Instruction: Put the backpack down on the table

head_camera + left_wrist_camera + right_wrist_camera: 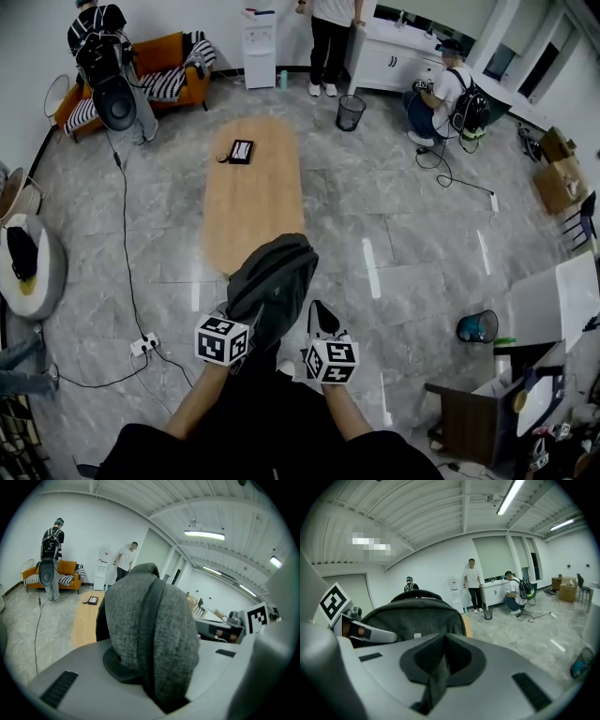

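Grey backpack point(273, 281) lengthwise toward table point(255, 192)

And there were the tools. The left gripper point(242, 321) carried a cube point(223, 339) of black-and-white square markers. The right gripper point(321, 317) wore its own marker cube point(332, 361), and its jaw showed white, edged in black. Up close, the left gripper's shell point(70, 667) was smooth pale grey, cut by a black rectangular slot point(58, 688). The right one matched it: a grey body point(497, 686), a dark padded recess point(454, 660) in the middle and narrow black slots point(529, 692) on either side. The forearms point(202, 398) were bare, and the clothing point(272, 445) below them was black.
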### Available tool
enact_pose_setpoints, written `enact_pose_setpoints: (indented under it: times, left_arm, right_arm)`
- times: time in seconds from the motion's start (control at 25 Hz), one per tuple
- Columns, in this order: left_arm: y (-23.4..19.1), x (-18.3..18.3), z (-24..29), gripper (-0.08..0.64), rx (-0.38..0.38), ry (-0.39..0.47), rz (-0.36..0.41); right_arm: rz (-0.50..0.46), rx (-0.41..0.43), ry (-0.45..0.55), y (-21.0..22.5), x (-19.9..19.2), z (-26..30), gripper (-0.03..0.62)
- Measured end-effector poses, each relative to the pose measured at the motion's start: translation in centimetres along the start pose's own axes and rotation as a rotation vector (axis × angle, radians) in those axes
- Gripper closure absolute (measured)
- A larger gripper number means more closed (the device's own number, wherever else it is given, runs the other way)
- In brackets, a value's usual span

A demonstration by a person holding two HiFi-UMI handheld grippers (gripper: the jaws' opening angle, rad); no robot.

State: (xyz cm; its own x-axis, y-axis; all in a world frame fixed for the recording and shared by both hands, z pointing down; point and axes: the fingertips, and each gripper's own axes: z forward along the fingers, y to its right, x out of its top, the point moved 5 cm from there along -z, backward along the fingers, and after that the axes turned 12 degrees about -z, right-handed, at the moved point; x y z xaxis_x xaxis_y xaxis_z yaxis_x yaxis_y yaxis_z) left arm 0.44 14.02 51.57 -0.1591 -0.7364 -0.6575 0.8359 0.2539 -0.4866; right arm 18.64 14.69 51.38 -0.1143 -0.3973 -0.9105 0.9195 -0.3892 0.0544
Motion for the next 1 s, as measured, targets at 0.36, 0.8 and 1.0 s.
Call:
enact_pose_setpoints:
  times: [0.36, 0.8, 1.0]
  left_arm:
    - [-2.8, 3.9, 3.7, 0.485, -0.022, -0.021, -0.010]
    - [-7.0, 9.3, 6.5, 0.485, -0.040, -0.022, -0.013]
    - [-8.8, 11.4, 7.6, 0.485, -0.057, -0.015, -0.034]
  right_arm:
    - [-0.007, -0.007, -0.039, 1.4, 2.3, 6.1, 0.581]
    - [-0.031, -0.012, -0.076, 1.0, 5.3, 12.4, 0.581]
    - [-0.056, -0.027, -0.079, 1.1, 7.1, 14.7, 0.581]
